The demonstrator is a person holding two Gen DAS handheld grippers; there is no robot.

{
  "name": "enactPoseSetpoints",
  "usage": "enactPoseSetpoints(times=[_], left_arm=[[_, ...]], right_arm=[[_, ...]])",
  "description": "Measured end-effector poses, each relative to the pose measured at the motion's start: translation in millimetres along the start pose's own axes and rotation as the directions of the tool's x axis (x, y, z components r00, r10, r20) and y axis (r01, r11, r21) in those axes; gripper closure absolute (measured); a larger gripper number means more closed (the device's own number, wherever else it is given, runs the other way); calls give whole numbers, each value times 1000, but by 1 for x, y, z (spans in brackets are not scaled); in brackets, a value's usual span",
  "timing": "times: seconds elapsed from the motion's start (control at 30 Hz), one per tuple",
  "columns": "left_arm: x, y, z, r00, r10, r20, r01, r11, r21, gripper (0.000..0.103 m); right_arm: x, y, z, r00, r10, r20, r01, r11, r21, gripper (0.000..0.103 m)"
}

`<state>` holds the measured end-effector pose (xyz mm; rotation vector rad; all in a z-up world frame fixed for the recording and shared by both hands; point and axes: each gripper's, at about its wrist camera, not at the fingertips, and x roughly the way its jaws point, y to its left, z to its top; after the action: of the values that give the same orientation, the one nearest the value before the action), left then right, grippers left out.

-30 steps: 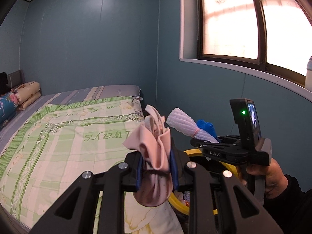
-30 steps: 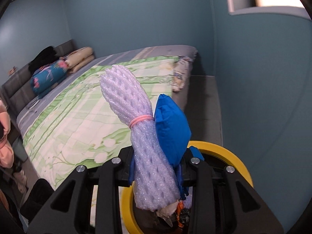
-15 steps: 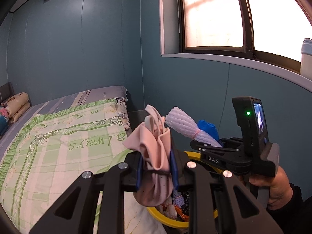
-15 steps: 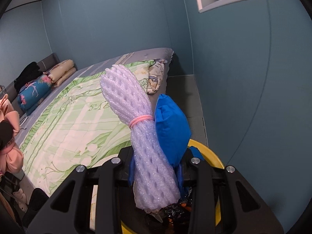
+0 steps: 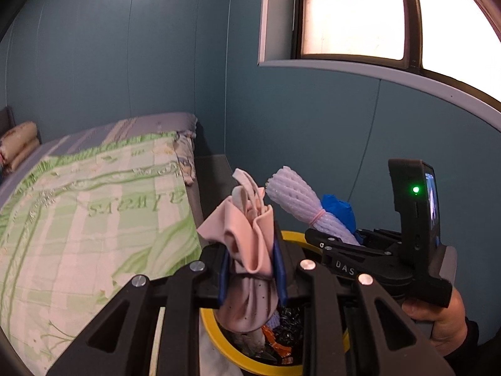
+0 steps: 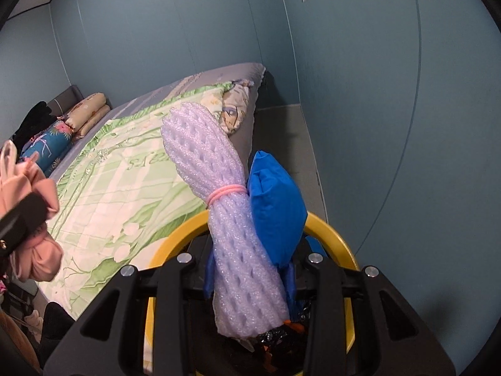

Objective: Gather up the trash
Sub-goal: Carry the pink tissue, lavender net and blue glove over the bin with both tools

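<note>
My left gripper (image 5: 252, 274) is shut on a crumpled pink cloth (image 5: 247, 244) and holds it over a yellow-rimmed trash bin (image 5: 241, 355) with wrappers inside. My right gripper (image 6: 250, 277) is shut on a white foam net roll (image 6: 225, 219) tied with a pink band, together with a blue bag (image 6: 277, 206). It holds them above the same bin (image 6: 332, 232). The right gripper (image 5: 347, 250) with its foam roll (image 5: 300, 208) shows in the left wrist view, just right of the pink cloth. The pink cloth (image 6: 28, 194) shows at the left edge of the right wrist view.
A bed with a green plaid quilt (image 5: 84, 219) stands close to the left of the bin. A teal wall (image 5: 313, 131) with a window sill (image 5: 391, 78) is at the right. Pillows (image 6: 62, 134) lie at the bed's far end.
Both grippers have swung right and forward over the bin with their loads. More of the bin's rim and contents now shows under them.
</note>
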<state>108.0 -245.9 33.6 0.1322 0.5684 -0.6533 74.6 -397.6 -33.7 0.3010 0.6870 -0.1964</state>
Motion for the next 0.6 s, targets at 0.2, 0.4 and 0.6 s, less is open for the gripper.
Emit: enactPoseSetpoints(times=[0.2,0.4,0.6], left_arm=[[25,4,-9,998,-32,-54,30,999,-35,81],[52,10,-20,990,-53,-129,44,997,-70,81],[78,19,-34,978,-55,-201,35,994,-100,81]], right_arm=[[18,-10,-6,998,21,-52,-19,999,41,70],[28,-20,-10,995,48,-86,-42,996,77,69],[35,-27,-13,991,74,-115,-62,992,106,68]])
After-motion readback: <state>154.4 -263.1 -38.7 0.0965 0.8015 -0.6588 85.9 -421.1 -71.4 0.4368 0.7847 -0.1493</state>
